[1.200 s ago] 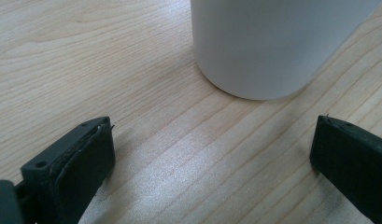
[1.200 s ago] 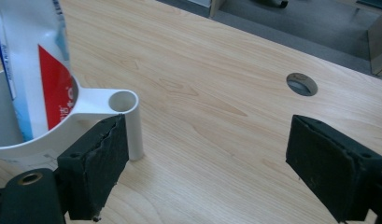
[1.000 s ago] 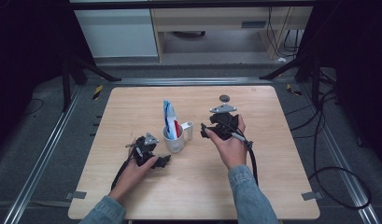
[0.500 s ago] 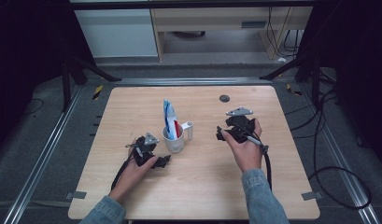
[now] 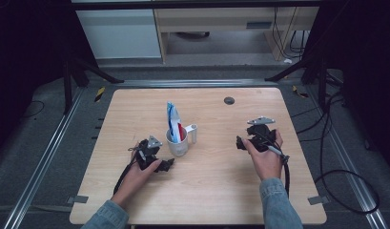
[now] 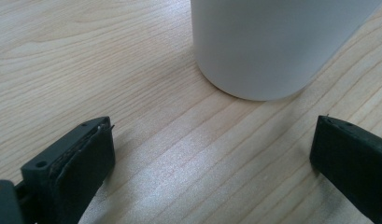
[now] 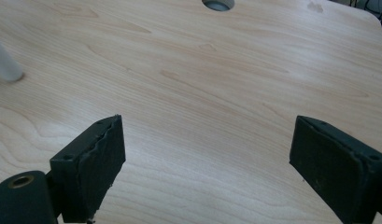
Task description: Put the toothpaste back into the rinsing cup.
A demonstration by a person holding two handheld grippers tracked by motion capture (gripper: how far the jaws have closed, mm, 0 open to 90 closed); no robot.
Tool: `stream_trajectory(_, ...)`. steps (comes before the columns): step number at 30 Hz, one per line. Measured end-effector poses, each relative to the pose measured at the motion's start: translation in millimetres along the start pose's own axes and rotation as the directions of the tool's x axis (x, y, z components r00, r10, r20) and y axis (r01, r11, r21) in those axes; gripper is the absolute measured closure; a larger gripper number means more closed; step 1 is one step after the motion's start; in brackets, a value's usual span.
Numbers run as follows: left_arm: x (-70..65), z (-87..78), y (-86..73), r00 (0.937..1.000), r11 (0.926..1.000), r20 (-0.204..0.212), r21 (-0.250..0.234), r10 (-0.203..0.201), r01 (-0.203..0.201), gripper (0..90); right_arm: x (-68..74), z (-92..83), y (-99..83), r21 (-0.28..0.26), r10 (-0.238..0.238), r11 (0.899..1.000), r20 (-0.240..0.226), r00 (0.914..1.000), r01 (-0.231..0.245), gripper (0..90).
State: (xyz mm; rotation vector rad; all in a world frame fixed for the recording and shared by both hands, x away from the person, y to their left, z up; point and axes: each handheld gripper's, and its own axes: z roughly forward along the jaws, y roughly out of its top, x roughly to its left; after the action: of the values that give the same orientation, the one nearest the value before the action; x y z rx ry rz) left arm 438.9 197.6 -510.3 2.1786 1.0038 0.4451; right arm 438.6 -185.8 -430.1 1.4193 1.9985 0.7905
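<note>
On the counter: light wood counter (image 5: 207, 191), I'm looking down on it from my side, both forearms coming in from the bottom edge.
Mug: white mug (image 5: 178, 142) sits a bit left of centre, upright, handle pointing toward the right side. In my left gripper view its white wall (image 6: 277, 42) is just ahead of the jaws, standing flat on the wood.
Stuff in the mug: a blue and white packet (image 5: 172, 117) sticks up out of it, with something red beside it, can't tell what that is.
Left hand-held gripper (image 5: 165, 165): low on the counter just beside the mug, jaws spread wide, nothing between them, not touching the mug.
Right hand-held gripper (image 5: 239, 142): well apart from the mug on the right side, jaws wide too, only bare wood between them.
Hole: small dark grommet hole (image 5: 229, 100) near the far edge.
</note>
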Motion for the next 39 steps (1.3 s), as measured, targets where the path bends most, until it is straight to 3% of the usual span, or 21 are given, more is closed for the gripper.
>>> stream_trajectory(14, 0.0, 0.0, 0.0, 1.0, 1.0, 0.0, 0.0, 0.0, 0.0, 0.0, -19.5, 10.3, -30.0, 0.041, 0.06, 0.997, 0.002, 0.9982, -0.06, 9.9)
stream_trajectory(23, 0.0, 0.0, 0.0, 1.0, 1.0, 0.0, 0.0, 0.0, 0.0, 0.0, -18.3, 19.8, -45.2, 0.055, 0.071, 0.996, -0.008, 0.9974, -0.071, 10.6)
stream_trajectory(31, 0.0, 0.0, 0.0, 1.0, 1.0, 0.0, 0.0, 0.0, 0.0, 0.0, -19.8, 32.3, -56.2, 0.055, 0.144, 0.988, -0.029, 0.9891, -0.143, 11.4)
stream_trajectory(39, 0.0, 0.0, 0.1, 1.0, 1.0, 0.0, 0.0, 0.0, 0.0, 0.0, -19.2, 43.4, -56.9, 0.043, 0.157, 0.987, -0.015, 0.9875, -0.156, 11.4)
